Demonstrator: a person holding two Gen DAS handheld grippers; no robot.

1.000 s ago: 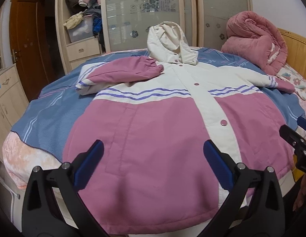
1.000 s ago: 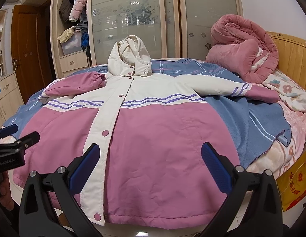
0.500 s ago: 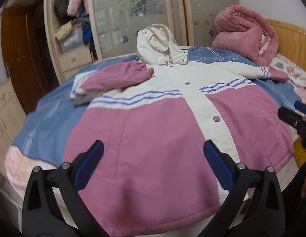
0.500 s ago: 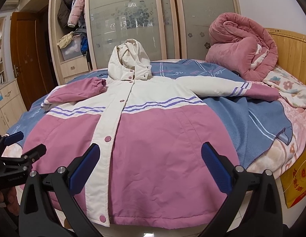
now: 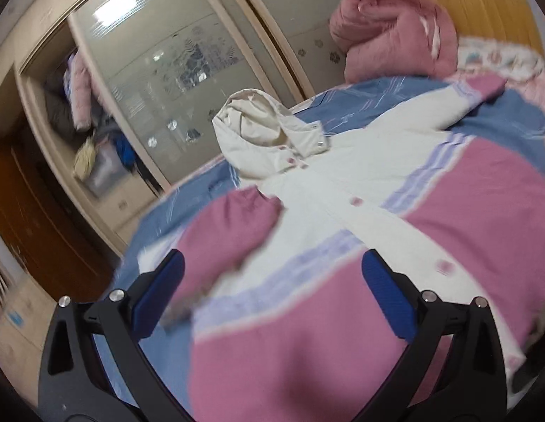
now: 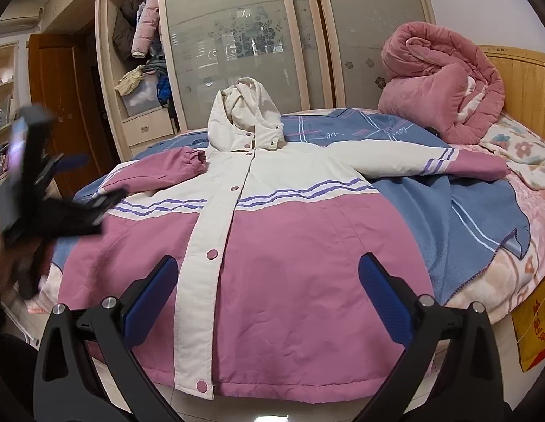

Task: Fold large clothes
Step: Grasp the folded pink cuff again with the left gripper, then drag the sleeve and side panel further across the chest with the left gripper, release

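Bedroom with wardrobe doors [image 6: 258, 35] behind a bed [image 6: 483, 211]. On the bed lies a pink and cream hooded coat [image 6: 290, 246], buttoned, front up. One sleeve [image 6: 160, 172] is folded across the chest; the other sleeve [image 6: 430, 165] lies stretched out. Both the left gripper [image 5: 272, 299] and right gripper [image 6: 265, 295] hover with fingers spread, holding nothing. Folding looks barely begun.

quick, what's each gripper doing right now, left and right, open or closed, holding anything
Left gripper: open, holding nothing, above the jacket.
Right gripper: open, holding nothing.
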